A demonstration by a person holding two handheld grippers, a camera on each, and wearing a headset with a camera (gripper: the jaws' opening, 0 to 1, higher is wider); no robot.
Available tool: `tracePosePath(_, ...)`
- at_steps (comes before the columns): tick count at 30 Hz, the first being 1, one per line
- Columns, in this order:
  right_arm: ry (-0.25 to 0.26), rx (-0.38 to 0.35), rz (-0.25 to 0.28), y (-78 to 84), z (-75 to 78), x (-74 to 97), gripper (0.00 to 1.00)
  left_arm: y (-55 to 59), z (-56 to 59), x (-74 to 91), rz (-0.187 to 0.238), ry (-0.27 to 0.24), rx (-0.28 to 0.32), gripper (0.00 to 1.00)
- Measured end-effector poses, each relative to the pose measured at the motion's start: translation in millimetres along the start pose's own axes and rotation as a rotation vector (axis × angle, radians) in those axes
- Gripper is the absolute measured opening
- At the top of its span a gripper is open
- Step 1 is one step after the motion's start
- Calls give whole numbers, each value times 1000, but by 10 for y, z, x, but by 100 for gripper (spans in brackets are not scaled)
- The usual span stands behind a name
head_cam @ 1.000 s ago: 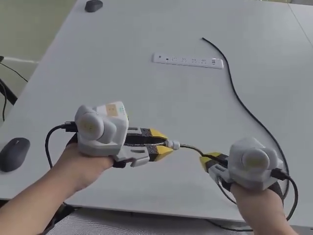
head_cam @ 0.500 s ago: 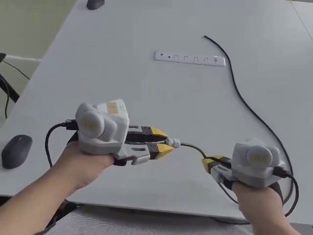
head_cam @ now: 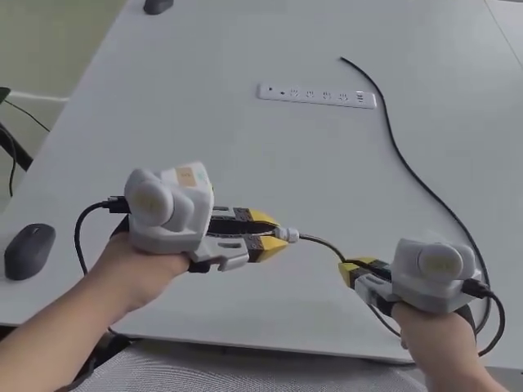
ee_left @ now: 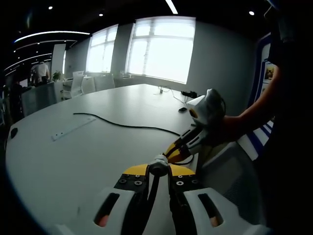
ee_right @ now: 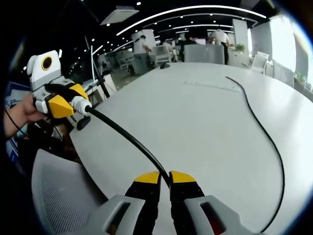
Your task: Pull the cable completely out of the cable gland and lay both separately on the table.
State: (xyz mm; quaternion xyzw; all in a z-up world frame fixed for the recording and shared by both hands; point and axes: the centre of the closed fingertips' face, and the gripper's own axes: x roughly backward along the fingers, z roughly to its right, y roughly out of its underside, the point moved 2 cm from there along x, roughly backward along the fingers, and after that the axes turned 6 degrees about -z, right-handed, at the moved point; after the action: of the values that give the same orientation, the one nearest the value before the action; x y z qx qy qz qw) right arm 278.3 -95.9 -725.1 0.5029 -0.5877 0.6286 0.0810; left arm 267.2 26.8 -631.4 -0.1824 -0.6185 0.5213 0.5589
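Observation:
My left gripper (head_cam: pixel 274 236) is shut on a small white cable gland (head_cam: pixel 286 235), held above the near edge of the table; the gland (ee_left: pixel 158 165) sits between its yellow tips. A thin black cable (head_cam: pixel 322 242) runs out of the gland to my right gripper (head_cam: pixel 350 270), which is shut on it. In the right gripper view the cable (ee_right: pixel 128 137) stretches from the gland (ee_right: pixel 80 105) down to the closed yellow fingertips (ee_right: pixel 164 178). The right gripper (ee_left: pixel 182 146) also appears in the left gripper view, beyond the gland.
A white power strip (head_cam: pixel 317 95) lies mid-table with a long black cord (head_cam: pixel 410 173) curving to the right edge. A dark mouse (head_cam: pixel 29 250) rests at the left edge, another dark object (head_cam: pixel 159 6) at the far top. A mesh chair (ee_right: pixel 63 196) stands below the table edge.
The right gripper has drawn away to the right and down, and more black cable shows between it and the gland. The left gripper has held about still.

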Motion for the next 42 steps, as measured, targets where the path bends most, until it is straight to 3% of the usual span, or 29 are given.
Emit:
tracePosePath(4,1,23,7,-47,-22,56,4,-16,-40,6,6,-5,3,15)
tracePosePath(6,-12,39,16,-83,-58,79,9,-16,-50,0,4,-5,4,15)
tracePosePath(7,-34,66,11,-96,-114,87,11,-12,-56,-7,0,-2,9,15)
tracePosePath(11,-7,210,19,-184,-201,149,13,-19,-64,-15,-1,-1,7,15)
tracePosePath(17,-8,313,55,-394,-362,199,14,-37,-73,-18,-3,2,3,15)
tracePosePath(21,-1,460,68,-537,-510,205,13,-31,-67,-18,-5,5,3,15)
tracePosePath(28,3,620,100,-686,-711,186,12,-8,-74,-4,-13,6,1,15)
tracePosePath(34,0,713,104,-720,-815,175,10,-8,-72,4,-15,9,4,15)
tracePosePath(42,-3,754,109,-755,-877,162,8,-6,-61,-2,-15,12,8,15)
